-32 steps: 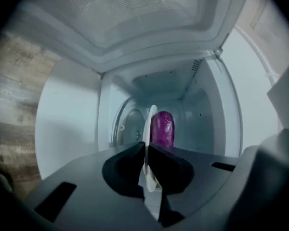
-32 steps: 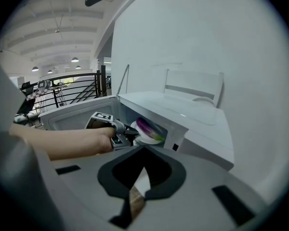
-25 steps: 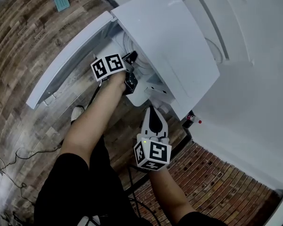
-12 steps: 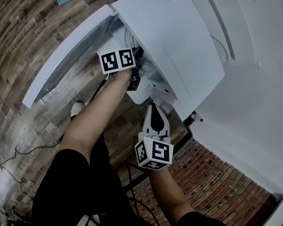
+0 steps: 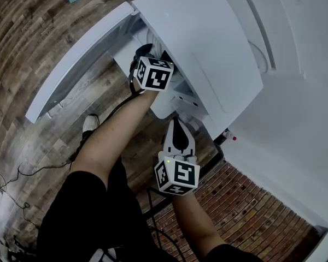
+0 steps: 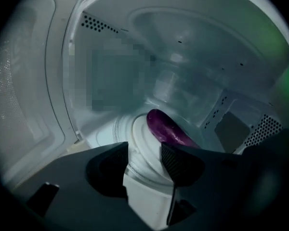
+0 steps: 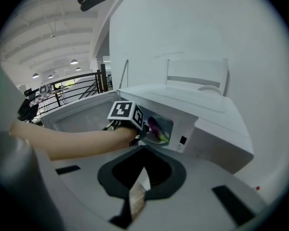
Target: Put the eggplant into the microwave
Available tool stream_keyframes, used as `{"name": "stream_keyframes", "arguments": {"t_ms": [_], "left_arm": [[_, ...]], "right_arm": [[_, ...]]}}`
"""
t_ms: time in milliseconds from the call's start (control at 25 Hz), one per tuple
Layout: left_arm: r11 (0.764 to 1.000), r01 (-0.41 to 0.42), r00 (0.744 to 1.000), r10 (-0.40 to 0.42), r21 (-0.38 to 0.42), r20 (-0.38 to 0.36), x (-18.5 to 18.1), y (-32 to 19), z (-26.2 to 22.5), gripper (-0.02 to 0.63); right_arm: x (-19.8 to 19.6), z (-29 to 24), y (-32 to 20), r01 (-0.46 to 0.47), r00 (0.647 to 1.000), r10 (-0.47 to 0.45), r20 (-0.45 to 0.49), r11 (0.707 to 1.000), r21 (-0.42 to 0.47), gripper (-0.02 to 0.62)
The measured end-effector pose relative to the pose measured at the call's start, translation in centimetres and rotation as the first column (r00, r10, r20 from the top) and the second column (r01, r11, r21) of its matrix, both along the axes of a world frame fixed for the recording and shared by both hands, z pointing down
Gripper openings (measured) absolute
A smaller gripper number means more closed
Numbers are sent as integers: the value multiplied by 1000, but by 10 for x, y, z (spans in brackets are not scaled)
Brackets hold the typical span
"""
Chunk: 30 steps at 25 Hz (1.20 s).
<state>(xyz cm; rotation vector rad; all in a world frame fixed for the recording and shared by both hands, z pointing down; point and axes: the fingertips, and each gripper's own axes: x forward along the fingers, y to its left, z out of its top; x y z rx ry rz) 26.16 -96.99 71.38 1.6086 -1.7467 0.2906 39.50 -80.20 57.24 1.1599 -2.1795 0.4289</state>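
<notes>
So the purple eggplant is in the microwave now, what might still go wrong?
The eggplant lies on the turntable just past the left gripper, whose jaws are opening with nothing between them; a careless pull-back might nudge or roll it. The door stands wide open beside the person's forearm, so drawing the arm out might knock it.

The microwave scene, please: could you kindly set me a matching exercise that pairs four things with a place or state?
1 eggplant
2 left claw
3 right claw
4 microwave door

A swung open
B lying on the turntable
C shut, outside the microwave
D reaching into the cavity

Pairs: 1-B, 2-D, 3-C, 4-A. The left claw's jaws are opening, with nothing between them.
</notes>
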Motion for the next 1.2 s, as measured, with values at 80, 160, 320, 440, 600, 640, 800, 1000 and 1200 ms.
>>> {"name": "stream_keyframes", "arguments": {"t_ms": [80, 160, 320, 440, 600, 640, 800, 1000, 1200], "left_arm": [[1000, -8, 1000, 8, 30, 26, -2, 3, -3, 209], [997, -37, 998, 34, 69, 51, -2, 9, -10, 206], [986, -88, 992, 74, 143, 102, -4, 39, -33, -2], [966, -135, 991, 127, 220, 54, -4, 65, -59, -2], [946, -185, 983, 183, 265, 34, -6, 105, -94, -3], [945, -192, 981, 191, 266, 29, -7, 114, -103, -3], [942, -209, 978, 206, 262, 40, -9, 150, -144, -3], [944, -261, 959, 229, 200, 168, -12, 155, -212, -3], [926, -295, 954, 273, 234, 120, 6, 152, -322, -3]], "right_arm": [[0, 2, -1, 1, 1000, -1, 4, 1000, -2, 5], [0, 3, -1, -8, 1000, 8, 10, 1000, 0, 5], [-4, 7, -7, -43, 998, 42, 50, 999, 20, 5], [-15, 14, -13, -59, 996, 55, 67, 997, 58, 5], [-32, 17, -15, -75, 993, 66, 97, 993, 93, 5], [-35, 14, -16, -82, 991, 71, 109, 992, 98, 5], [-42, -13, -15, -116, 981, 96, 168, 987, 113, 5], [-46, -84, -22, -197, 943, 148, 297, 970, 145, 5], [-39, -191, -25, -242, 931, 167, 325, 948, 205, 5]]}}
